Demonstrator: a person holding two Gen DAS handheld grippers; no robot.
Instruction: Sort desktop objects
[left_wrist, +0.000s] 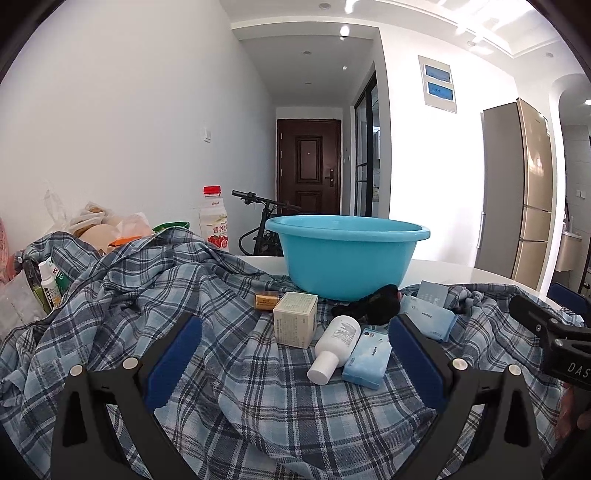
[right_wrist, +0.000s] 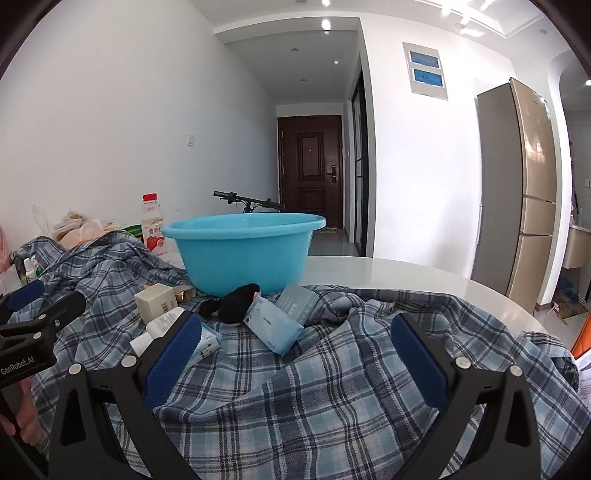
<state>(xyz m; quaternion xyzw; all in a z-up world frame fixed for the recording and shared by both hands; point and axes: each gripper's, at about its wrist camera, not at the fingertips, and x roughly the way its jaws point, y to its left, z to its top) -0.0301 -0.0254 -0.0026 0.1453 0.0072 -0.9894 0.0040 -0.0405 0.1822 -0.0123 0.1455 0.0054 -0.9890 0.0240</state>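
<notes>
Hallway beyond your tabletop (right_wrist: 406, 280)
You face a dark door (left_wrist: 308, 166), a bicycle (left_wrist: 258, 221) and a gold refrigerator (right_wrist: 517, 184).

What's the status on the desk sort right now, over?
Left hand-held gripper open, empty. Right hand-held gripper open, empty. White bottle, cream box, tissue packs lie on plaid cloth before blue basin. Nothing blocking.

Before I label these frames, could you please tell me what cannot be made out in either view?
- Inside of the blue basin: both wrist views look at its wall from the side.
- Small brown box: partly behind the cream box in the left view.
- Bottles at the left edge: half covered by the plaid cloth.
- Print on the white bottle: too small to read.
</notes>
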